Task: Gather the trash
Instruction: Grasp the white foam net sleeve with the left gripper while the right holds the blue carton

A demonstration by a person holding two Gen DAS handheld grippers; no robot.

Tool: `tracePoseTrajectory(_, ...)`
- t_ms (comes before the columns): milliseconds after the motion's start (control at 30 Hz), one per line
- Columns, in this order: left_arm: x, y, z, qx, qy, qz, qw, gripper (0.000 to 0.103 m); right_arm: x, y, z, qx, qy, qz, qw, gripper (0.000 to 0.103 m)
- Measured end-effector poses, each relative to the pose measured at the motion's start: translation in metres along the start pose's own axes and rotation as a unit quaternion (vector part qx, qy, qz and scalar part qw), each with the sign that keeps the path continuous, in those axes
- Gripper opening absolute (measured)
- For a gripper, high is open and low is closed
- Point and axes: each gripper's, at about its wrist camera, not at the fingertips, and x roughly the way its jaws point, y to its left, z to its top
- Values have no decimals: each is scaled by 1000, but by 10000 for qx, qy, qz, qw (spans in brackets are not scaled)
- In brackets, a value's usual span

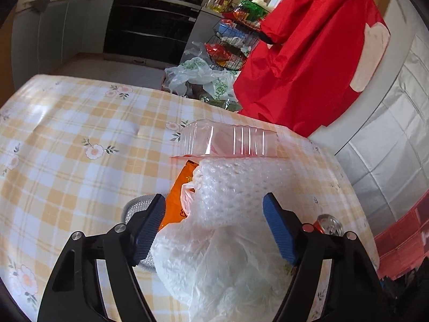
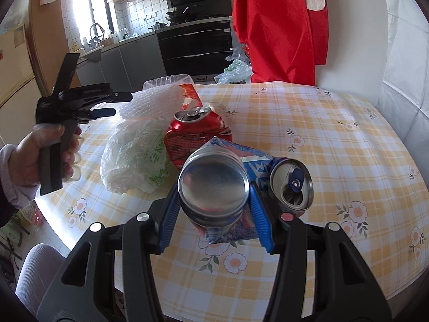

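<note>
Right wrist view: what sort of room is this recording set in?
Most likely a home kitchen with a dining table: a stove with pots, a sink faucet by the window, and a floral checked tablecloth strewn with trash.

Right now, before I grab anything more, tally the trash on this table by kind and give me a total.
Cans: 2, the red can and the blue can
Plastic bag: 1
Bubble wrap: 1
Clear tray: 1
Orange wrapper: 1
Silver dish: 1
Total: 7
</note>
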Motion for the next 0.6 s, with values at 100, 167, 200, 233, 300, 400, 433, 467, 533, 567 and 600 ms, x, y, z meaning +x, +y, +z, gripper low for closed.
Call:
tracePoseTrajectory(100, 9, 2, 3, -177, 3, -55, 9998, 69, 0, -5, 0, 38, 3, -31, 10000, 52)
tracePoseTrajectory(167, 13, 2, 4, -215, 0, -73, 9997, 63, 0, -7, 0, 56, 12, -49, 10000, 52)
tracePoseTrajectory(200, 14, 1, 4, -208, 12, -82, 9997, 50, 0, -8, -1, 56, 18, -52, 10000, 52)
tracePoseTrajectory(233, 13, 0, 3, -176, 28, -80, 9998, 28, 0, -8, -2, 58, 24, -56, 10000, 52)
tracePoseTrajectory(300, 8, -5, 1, -20, 39, 83, 10000, 12, -2, -7, -2, 73, 7, -56, 10000, 52)
tracePoseTrajectory(400, -6, -10, -4, 64, 28, -44, 10000, 10, -7, -6, -2, 85, -56, -46, 9999, 52)
tracePoseTrajectory(433, -11, -13, -6, 117, 21, -63, 9999, 10, -8, -5, -2, 87, -78, -46, 9999, 52)
tracePoseTrajectory(467, -18, -16, -7, 166, -7, -81, 9998, 9, -10, -5, -1, 90, -93, -41, 9999, 52)
tracePoseTrajectory(533, -32, -22, -9, 235, -100, -147, 9996, 9, -14, -2, 0, 96, -131, -19, 9999, 52)
tracePoseTrajectory(567, -41, -25, -9, 261, -165, -192, 9993, 9, -17, 0, 1, 79, -167, -16, 9998, 52)
tracePoseTrajectory(600, -48, -28, -9, 286, -229, -233, 9991, 9, -20, 2, 2, 58, -203, -14, 9998, 52)
